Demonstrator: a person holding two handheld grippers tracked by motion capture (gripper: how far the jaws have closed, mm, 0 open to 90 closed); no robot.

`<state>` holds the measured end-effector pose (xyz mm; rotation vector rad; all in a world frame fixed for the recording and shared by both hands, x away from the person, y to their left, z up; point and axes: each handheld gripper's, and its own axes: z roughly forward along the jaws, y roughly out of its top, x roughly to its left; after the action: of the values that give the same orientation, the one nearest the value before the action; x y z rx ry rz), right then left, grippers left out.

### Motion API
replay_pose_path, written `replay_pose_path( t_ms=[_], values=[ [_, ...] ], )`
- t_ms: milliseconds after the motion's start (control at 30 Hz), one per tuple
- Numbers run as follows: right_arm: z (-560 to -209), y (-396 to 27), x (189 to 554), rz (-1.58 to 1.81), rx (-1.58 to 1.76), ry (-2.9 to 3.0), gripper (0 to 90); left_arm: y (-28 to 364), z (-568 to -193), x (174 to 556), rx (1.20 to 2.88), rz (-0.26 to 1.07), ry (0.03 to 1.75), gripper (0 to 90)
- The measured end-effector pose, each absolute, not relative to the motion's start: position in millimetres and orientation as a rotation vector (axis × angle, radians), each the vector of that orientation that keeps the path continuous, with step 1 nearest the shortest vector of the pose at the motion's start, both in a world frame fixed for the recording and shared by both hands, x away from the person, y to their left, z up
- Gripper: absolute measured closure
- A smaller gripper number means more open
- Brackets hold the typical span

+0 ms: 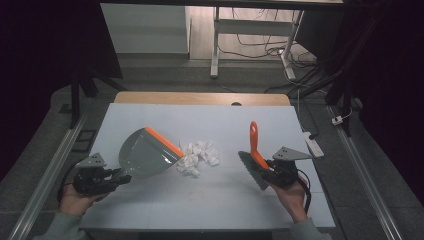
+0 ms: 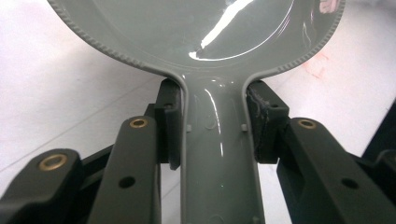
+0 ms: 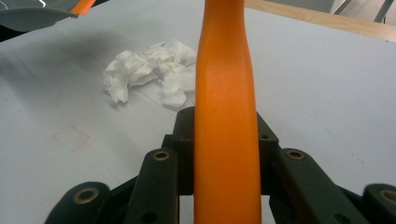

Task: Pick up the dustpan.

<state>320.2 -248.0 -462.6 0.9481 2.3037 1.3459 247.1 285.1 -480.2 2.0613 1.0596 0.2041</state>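
I have the left hand-held gripper (image 1: 119, 175) low at the near left of the pale grey worktop (image 1: 225, 200), my forearm coming in from the bottom corner and the jaws pointing toward the middle. Its jaws pinch the stem of the grey plastic dustpan with the orange lip (image 1: 145, 152); in the left gripper view the pads press on both sides of that stem just below the pan's round bowl. The pan lies tilted with its orange lip facing the heap of crumpled white tissue scraps (image 1: 199, 157), which sits just beside the lip near the middle of the worktop.

The right hand-held gripper (image 1: 267, 167) sits at the near right, my wrist angled inward. Its jaws are clamped on the orange-handled brush with dark bristles (image 1: 254, 150); the handle rises up and away, and the bristles point toward the scraps. In the right gripper view the handle runs straight up between the pads.

Between brush and scraps there is bare worktop. The scraps lie well away from every edge, and the wooden strip (image 1: 200, 98) borders the far side.
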Motion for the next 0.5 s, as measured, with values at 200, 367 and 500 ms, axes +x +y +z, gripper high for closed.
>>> replay_pose_path(
  t_ms=[200,367,500],
  values=[
    [-462.2,-246.0,320.5,1.356,0.95,2.302,70.7,280.5,-479.9,245.3,2.094,0.197,1.029,61.4],
    [-460.9,-245.9,325.2,1.364,0.971,2.286,70.7,277.8,-482.2,240.8,2.117,0.16,0.996,61.4],
    [-461.3,-245.8,330.4,1.377,0.986,2.278,70.7,276.6,-486.5,236.6,2.162,0.144,0.969,61.4]
  ],
)
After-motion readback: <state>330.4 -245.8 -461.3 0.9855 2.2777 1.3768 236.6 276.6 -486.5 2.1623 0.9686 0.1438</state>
